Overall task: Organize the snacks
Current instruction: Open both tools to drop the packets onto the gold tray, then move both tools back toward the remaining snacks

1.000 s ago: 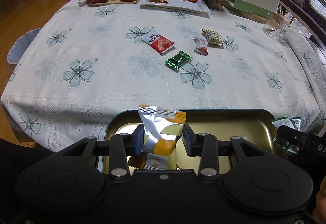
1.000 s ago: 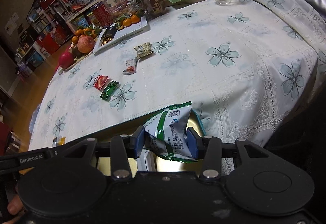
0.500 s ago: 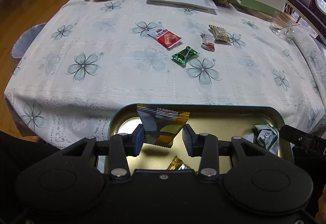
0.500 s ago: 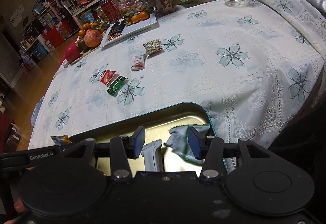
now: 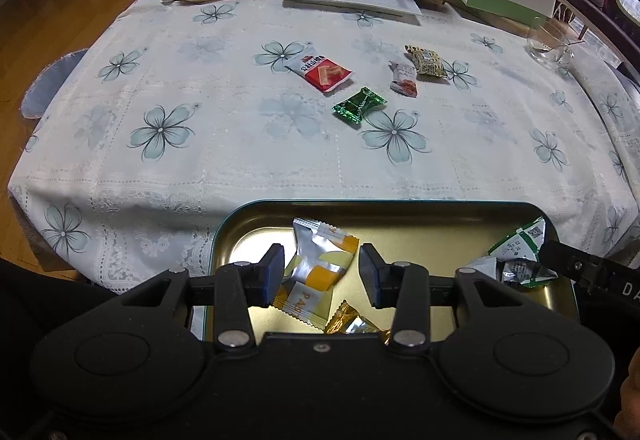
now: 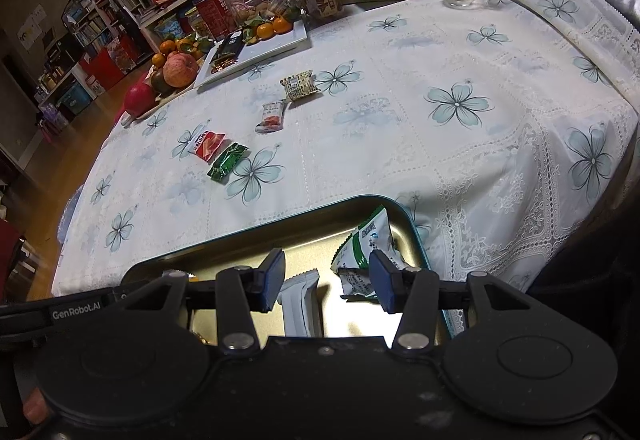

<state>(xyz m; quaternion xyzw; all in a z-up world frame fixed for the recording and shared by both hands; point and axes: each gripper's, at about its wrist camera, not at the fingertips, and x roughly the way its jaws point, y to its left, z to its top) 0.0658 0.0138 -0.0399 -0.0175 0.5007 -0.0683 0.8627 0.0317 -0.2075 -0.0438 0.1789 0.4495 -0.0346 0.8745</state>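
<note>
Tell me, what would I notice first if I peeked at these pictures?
Probably the gold tin tray at the near table edge, with a silver-and-orange snack packet lying between the open left gripper fingers. Farther out, a shiny green candy and a red snack packet wait on the flowered tablecloth.

Both black grippers have let go: the left gripper (image 5: 321,272) has opened and dropped its silver-and-orange snack packet (image 5: 320,264) into the gold metal tray (image 5: 420,216), and the right gripper (image 6: 327,282) has released its white-and-green pouch (image 6: 366,256) there too.
</note>
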